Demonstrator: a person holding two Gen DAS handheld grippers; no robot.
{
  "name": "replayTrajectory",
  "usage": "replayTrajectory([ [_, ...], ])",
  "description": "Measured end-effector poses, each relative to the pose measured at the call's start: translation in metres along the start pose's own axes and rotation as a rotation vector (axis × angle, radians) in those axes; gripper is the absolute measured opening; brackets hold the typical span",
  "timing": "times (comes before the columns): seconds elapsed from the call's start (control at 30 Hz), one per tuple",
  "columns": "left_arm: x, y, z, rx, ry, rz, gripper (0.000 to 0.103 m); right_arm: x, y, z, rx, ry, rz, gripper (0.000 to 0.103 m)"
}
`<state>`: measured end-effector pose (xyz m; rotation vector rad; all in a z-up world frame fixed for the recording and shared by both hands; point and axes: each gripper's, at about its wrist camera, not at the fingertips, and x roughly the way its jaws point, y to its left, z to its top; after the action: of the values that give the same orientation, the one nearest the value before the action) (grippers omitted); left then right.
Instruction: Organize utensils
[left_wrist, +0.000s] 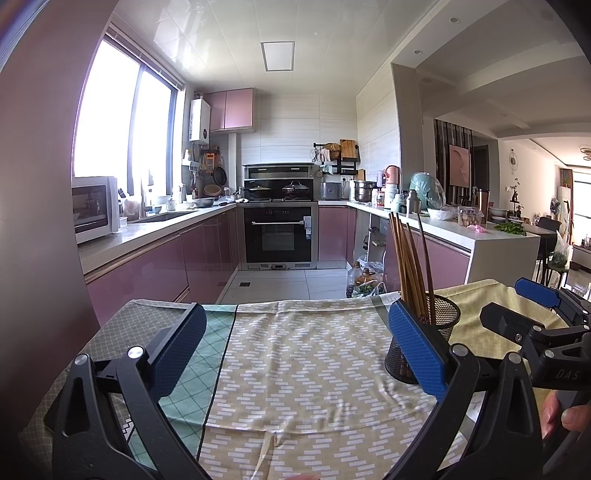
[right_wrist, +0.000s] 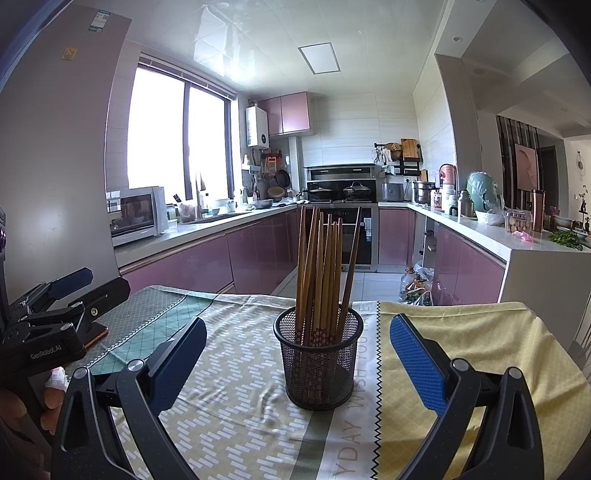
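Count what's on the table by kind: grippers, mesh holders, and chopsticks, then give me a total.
Grippers: 2, the left gripper and the right gripper, both open
Black mesh holder: 1
Chopsticks: 7 tips visible, standing in the holder; they overlap, so more may be hidden
Total: 10 visible

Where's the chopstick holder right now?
The black mesh holder with the chopsticks stands upright on the tablecloth, centred ahead of the open right hand-held gripper; in the left wrist view it sits right of centre.
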<state>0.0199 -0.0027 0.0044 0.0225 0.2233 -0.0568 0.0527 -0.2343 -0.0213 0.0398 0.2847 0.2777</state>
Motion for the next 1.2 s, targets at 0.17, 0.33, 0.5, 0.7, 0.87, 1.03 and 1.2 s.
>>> replayTrajectory([
  [0.17, -0.0001, 0.0000, 0.0004, -0.001, 0.000, 0.000, 0.097, -0.0003, -0.0010, -0.0014, 0.002, 0.004, -0.001, 0.096],
  [0.33, 0.0000, -0.0001, 0.0004, -0.001, 0.000, 0.000, 0.097, -0.0001, -0.0011, -0.0025, 0.004, 0.004, -0.001, 0.096],
  [0.5, 0.0000, -0.0004, 0.0000, 0.001, 0.000, 0.001, 0.097, -0.0002, -0.0019, -0.0028, 0.004, 0.005, -0.001, 0.096],
  [0.7, -0.0001, -0.0002, 0.0004, 0.000, 0.000, 0.000, 0.097, 0.0000, -0.0015, -0.0029, 0.006, 0.006, -0.001, 0.096],
  [0.87, -0.0001, -0.0003, 0.0002, 0.000, 0.001, 0.001, 0.097, -0.0004, -0.0018, -0.0026, 0.007, 0.005, -0.002, 0.096],
  [1.03, -0.0002, -0.0004, 0.0003, 0.001, 0.000, 0.000, 0.097, -0.0008, -0.0024, -0.0029, 0.009, 0.005, 0.000, 0.096],
  [1.2, -0.0001, -0.0003, 0.0005, 0.000, 0.001, 0.000, 0.097, -0.0013, -0.0011, -0.0034, 0.010, 0.006, -0.001, 0.096],
])
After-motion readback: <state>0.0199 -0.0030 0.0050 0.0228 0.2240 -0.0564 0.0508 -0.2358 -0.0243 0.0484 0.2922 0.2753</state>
